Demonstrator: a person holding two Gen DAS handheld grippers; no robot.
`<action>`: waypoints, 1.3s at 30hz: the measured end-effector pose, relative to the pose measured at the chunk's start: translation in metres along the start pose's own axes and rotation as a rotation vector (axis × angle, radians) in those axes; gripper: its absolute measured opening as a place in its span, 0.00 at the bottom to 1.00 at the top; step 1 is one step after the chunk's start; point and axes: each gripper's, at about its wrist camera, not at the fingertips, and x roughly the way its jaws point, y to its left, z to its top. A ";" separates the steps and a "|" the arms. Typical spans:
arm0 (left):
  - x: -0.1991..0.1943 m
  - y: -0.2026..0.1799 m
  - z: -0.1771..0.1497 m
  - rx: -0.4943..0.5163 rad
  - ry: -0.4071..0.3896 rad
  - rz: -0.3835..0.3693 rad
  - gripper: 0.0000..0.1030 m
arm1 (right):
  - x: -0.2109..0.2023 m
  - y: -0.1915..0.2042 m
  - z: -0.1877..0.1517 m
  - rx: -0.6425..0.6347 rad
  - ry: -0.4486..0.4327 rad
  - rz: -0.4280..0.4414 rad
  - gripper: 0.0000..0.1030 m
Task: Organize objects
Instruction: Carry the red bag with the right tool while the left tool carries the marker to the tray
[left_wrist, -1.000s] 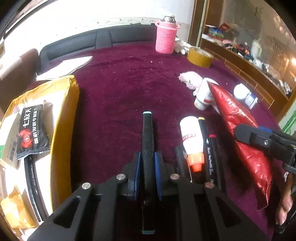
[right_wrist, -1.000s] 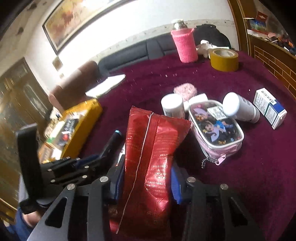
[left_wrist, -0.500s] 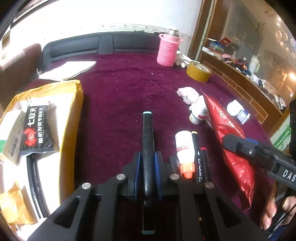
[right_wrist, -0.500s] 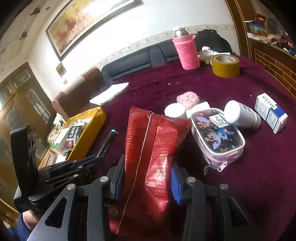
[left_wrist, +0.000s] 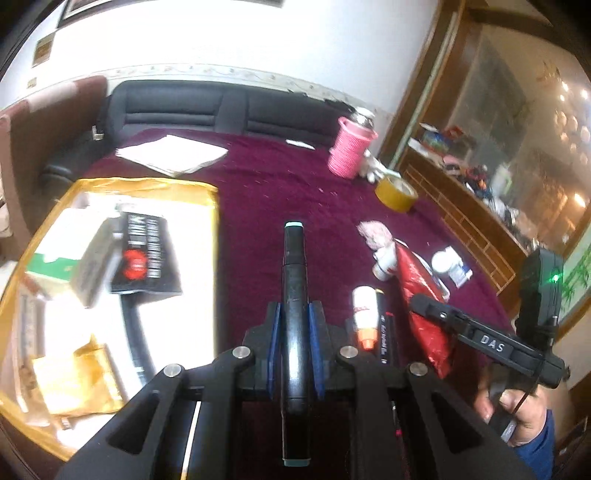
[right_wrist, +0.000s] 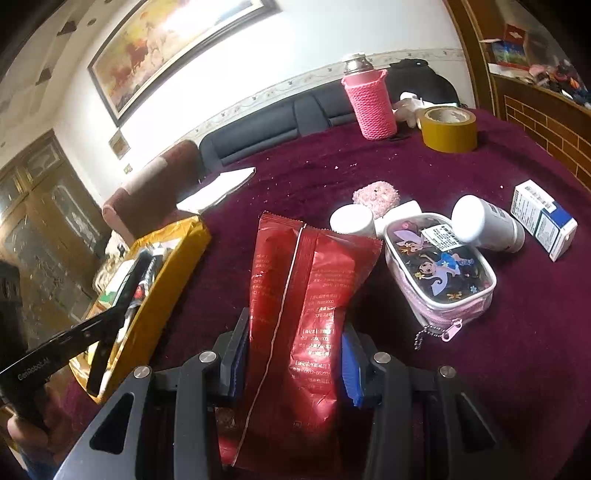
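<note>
My left gripper (left_wrist: 294, 325) is shut on a black marker (left_wrist: 294, 280) with pale teal caps, held above the maroon tablecloth. It hangs just right of the yellow-lined box (left_wrist: 207, 192), which holds a black packet (left_wrist: 146, 254) and other items. My right gripper (right_wrist: 291, 354) is shut on a red foil snack bag (right_wrist: 306, 288) that rests on the table. In the right wrist view the left gripper (right_wrist: 131, 284) and its marker reach over the yellow box (right_wrist: 173, 251). The red bag (left_wrist: 421, 291) and right gripper (left_wrist: 428, 306) show at the right of the left wrist view.
On the cloth lie a glue bottle (left_wrist: 364, 310) and dark markers (left_wrist: 384, 332). Right of the red bag are a cartoon zip pouch (right_wrist: 439, 266), white bottles (right_wrist: 484, 225), a blue-white carton (right_wrist: 543, 218), a pink puff (right_wrist: 376, 195), a tape roll (right_wrist: 448, 129), a pink-sleeved flask (right_wrist: 369, 103) and papers (right_wrist: 218, 188).
My left gripper has lifted with the black marker and shifted left toward the yellow box, away from the glue bottle and markers. The right gripper stays still on the red bag.
</note>
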 end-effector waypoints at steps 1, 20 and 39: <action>-0.006 0.006 -0.001 -0.010 -0.006 0.002 0.14 | -0.002 0.003 0.000 0.008 -0.006 0.008 0.44; -0.046 0.134 -0.019 -0.235 -0.023 0.133 0.14 | 0.042 0.200 -0.027 -0.264 0.147 0.232 0.45; -0.038 0.163 -0.026 -0.267 0.022 0.165 0.14 | 0.123 0.243 -0.036 -0.300 0.241 0.134 0.45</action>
